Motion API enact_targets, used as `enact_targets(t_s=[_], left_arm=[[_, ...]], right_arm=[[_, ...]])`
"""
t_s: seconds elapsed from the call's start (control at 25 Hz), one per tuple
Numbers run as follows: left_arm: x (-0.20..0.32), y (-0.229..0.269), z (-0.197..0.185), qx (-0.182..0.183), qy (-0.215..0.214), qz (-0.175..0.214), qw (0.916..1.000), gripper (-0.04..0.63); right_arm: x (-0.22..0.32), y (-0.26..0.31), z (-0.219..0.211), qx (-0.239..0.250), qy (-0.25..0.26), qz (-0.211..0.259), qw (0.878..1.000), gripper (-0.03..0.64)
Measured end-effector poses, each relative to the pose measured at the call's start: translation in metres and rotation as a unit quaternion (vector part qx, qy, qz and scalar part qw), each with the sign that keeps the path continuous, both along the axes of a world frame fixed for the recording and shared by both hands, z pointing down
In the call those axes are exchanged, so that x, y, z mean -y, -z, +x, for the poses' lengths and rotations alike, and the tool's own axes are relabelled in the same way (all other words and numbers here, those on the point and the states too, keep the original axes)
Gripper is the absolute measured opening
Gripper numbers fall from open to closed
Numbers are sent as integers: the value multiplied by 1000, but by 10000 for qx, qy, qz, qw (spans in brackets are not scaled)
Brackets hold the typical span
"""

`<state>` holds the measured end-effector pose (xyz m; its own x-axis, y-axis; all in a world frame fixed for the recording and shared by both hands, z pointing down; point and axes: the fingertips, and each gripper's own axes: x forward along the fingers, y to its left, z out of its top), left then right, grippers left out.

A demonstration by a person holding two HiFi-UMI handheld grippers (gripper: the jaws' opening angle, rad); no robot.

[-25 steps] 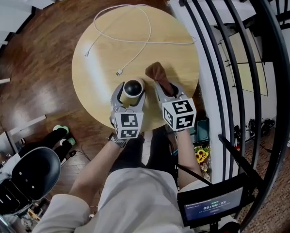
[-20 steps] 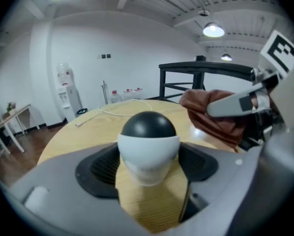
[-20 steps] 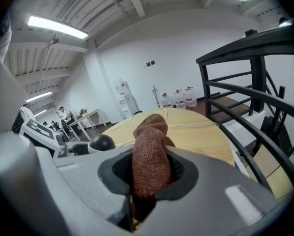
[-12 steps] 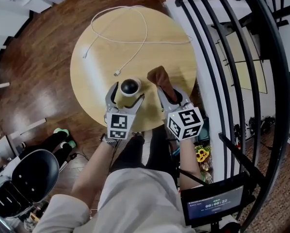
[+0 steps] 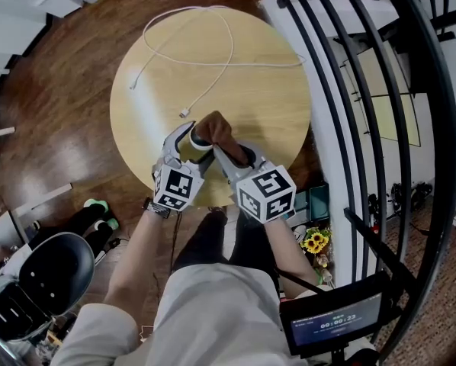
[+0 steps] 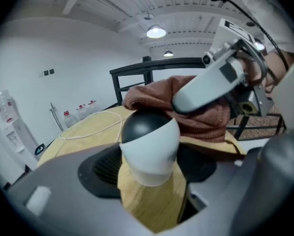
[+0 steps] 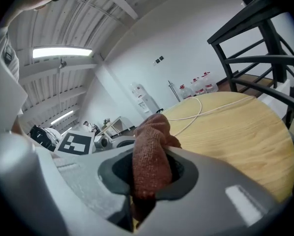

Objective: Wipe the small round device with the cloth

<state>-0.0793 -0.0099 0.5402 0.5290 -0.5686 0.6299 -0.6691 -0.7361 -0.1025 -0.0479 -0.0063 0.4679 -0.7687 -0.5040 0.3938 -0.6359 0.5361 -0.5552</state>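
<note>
The small round device [image 6: 149, 141], white with a black dome top, sits between the jaws of my left gripper [image 6: 149, 161]; the jaws are closing and both pads touch its sides. In the head view the left gripper [image 5: 187, 142] is at the near edge of the round wooden table [image 5: 266, 90]. My right gripper [image 5: 226, 148] is shut on a reddish-brown cloth [image 7: 149, 156]. The cloth [image 5: 213, 128] lies over the top of the device and hides most of it in the head view. In the left gripper view the cloth [image 6: 201, 117] rests against the black dome.
A white cable [image 5: 213, 63] loops across the far half of the table, its plug end close to the left gripper. A black metal railing [image 5: 350, 128] runs along the right. A dark chair [image 5: 37, 280] stands on the wooden floor at lower left.
The right gripper has carried the cloth leftward onto the device, which showed its black top uncovered before. The left gripper has shifted slightly left around the device.
</note>
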Motion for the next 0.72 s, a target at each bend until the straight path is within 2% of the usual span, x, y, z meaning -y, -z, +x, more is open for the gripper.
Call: enact_targets(t_s=[0.2,0.36,0.56,0.72], left_arm=[[-1,3,2,-92,84,-2,9999,364],[-2,5,1,-104,45,11,9999,364],[-6,4,1,-64,52,-29,10000,364],[-3,10,2,-78,-36,36,10000,364]], right_arm=[[2,-4,4,371,-341,-211,9985,71],[5,-13,11,1008,-709,-832,9889,71],[1,-52,12,619,-684,-1400,9859,71],[4,-61,12,479,-593,-1447,9865,71]])
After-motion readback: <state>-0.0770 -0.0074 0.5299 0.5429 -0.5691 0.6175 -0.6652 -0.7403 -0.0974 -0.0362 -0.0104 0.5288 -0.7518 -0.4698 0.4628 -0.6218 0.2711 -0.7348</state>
